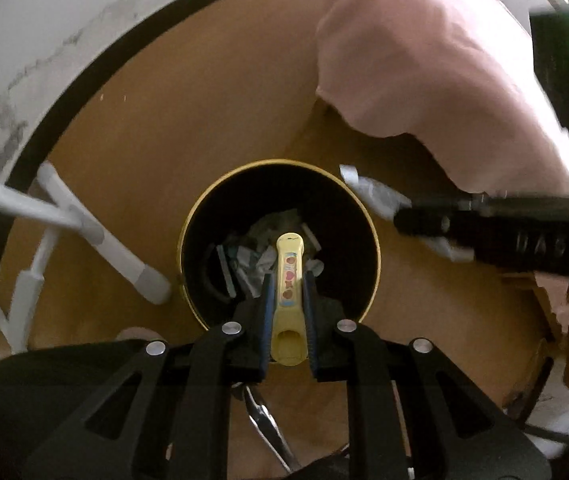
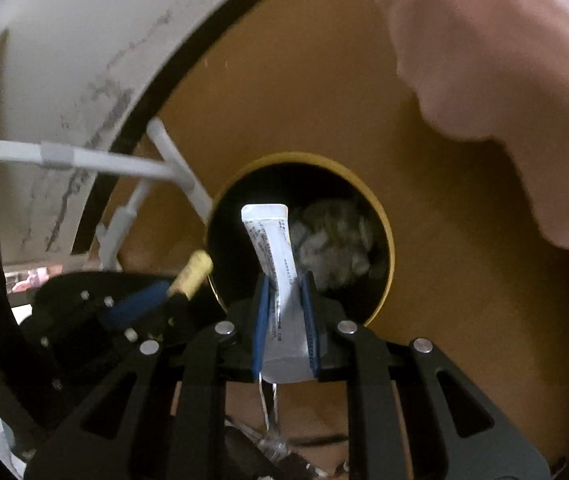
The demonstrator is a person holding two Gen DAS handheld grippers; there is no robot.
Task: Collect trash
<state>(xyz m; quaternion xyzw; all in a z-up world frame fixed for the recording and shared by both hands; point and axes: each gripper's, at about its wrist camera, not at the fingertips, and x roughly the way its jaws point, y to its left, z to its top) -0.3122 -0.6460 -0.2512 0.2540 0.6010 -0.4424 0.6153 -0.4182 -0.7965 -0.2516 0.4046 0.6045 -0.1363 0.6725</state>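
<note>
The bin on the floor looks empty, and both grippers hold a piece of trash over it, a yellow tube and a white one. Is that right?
Not quite: the bin is not empty. The left wrist view shows crumpled wrappers at its bottom. The rest holds: the left gripper pinches the yellow tube, and the right gripper pinches the white tube, both above the bin.

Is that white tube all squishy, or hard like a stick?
Probably squishy: the white tube bends sideways above the right gripper pinching it. Its flattened, crimped end suggests thin, soft walls. It likely weighs little, perhaps nearly empty.
</note>
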